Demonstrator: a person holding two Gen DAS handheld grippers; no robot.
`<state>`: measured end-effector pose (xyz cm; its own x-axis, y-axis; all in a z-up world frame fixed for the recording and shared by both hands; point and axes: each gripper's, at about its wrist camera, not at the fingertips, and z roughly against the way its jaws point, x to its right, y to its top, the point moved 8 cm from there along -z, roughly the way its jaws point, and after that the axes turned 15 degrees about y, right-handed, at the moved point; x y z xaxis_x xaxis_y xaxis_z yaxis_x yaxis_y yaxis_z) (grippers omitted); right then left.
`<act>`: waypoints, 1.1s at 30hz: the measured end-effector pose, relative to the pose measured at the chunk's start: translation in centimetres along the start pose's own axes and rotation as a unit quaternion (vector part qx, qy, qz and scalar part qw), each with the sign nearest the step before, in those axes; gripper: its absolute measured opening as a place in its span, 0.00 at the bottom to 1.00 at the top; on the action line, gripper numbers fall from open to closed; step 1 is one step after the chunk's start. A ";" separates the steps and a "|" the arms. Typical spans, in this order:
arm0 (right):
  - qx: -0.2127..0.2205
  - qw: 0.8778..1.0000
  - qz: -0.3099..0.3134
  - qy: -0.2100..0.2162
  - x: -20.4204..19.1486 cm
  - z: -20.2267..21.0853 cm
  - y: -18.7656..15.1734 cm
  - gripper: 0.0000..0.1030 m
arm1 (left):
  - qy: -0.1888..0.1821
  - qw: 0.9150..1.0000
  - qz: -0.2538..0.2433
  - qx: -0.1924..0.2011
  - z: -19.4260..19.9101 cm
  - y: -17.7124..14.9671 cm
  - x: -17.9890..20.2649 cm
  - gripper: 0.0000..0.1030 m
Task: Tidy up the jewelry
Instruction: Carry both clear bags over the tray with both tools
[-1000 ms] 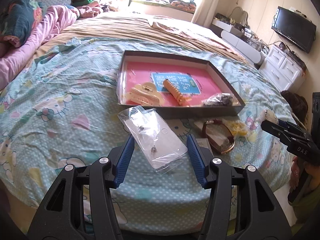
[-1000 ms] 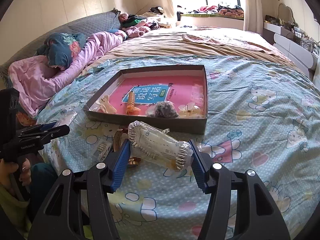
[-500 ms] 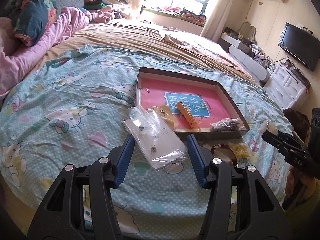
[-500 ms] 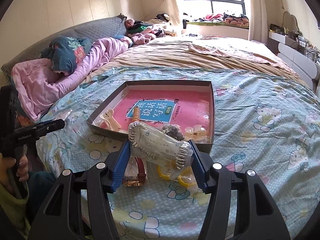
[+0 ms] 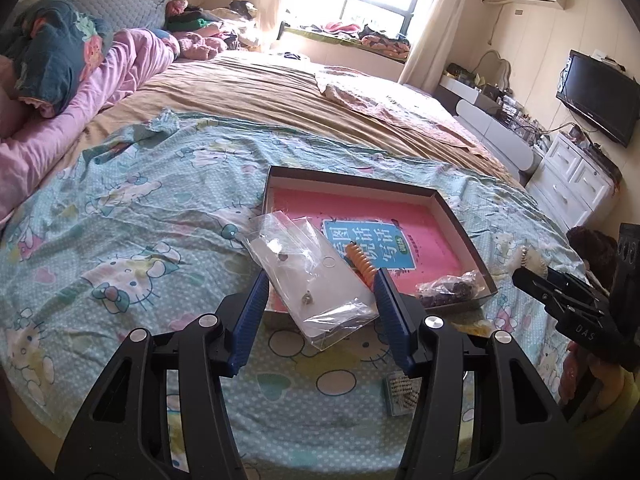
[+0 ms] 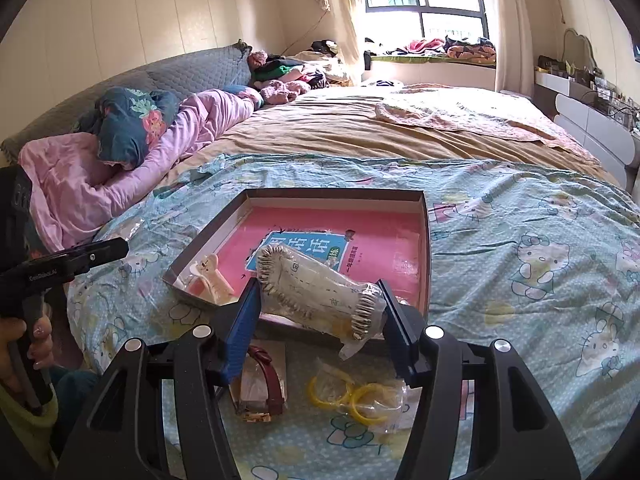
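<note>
While several pieces already lie in the shallow box [image 6: 425,240], namely a cream hair claw [image 6: 210,280], an orange comb [image 5: 360,264] and a dark beaded bundle [image 5: 448,290], the job looks about half done. On the bed [image 6: 520,300] a red-strapped watch [image 6: 264,384] and yellow hoops [image 6: 352,396] wait at six o'clock of the box. The left gripper [image 5: 318,300] holds a clear earring packet [image 5: 316,280] between its fingers, over the box's near rim. The right gripper [image 6: 318,312] clamps a bagged clip card [image 6: 316,292] likewise.
</note>
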<state>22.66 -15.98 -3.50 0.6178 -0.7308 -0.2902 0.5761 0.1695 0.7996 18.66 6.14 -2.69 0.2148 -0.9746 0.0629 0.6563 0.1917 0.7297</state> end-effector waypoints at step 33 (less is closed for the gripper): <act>-0.027 0.999 -0.004 -0.024 3.9 -4.1 2.4 0.54 | -0.038 0.998 -0.013 -0.047 -6.9 1.1 4.1 0.45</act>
<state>28.62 -15.74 -4.85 0.5872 -0.7635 -0.2688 0.6091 0.1981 0.7680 25.21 3.17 -6.34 0.1443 -0.9846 0.0983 0.7262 0.1728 0.6655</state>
